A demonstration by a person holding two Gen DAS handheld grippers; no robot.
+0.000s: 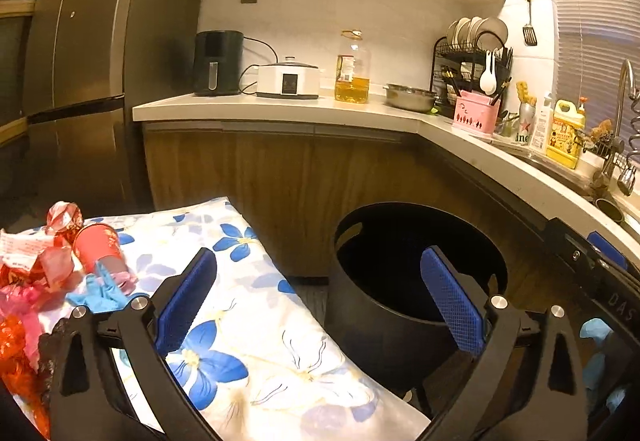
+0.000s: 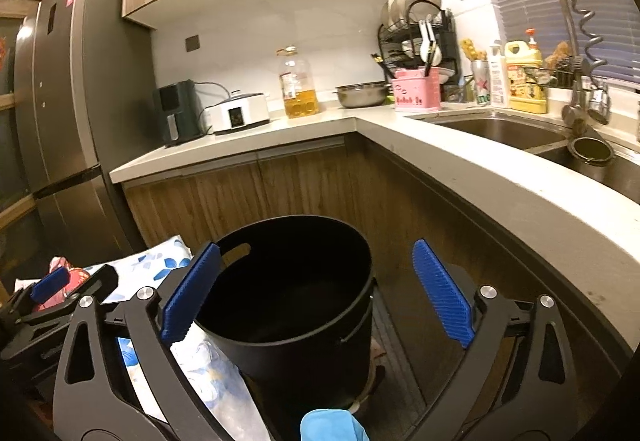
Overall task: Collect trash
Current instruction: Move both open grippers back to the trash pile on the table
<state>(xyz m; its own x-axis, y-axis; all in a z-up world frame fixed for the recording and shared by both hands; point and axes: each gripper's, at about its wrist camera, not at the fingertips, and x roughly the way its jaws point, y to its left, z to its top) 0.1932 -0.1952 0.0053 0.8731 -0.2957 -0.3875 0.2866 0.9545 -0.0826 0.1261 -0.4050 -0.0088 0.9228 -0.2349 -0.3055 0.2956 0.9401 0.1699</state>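
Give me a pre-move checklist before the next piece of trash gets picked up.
1. Left tool open, nothing between its pads: ok.
2. Right tool open and free: ok.
3. Bin upright, mouth unblocked: ok.
4. Trash left on the floral cloth: ok, red cup and wrappers lie at its left end.
5. Bin contents: cannot tell, inside is dark.
6. Blue glove near the cup, reachable: ok.

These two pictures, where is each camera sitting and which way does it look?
Left wrist: on the left gripper, jaws open and empty, facing the floral cloth, red trash and black bin; the right gripper shows at the right edge.
Right wrist: on the right gripper, jaws open and empty, facing the bin and sink; the left gripper shows at the left edge.
Shared: bin, cloth, kitchen counter.
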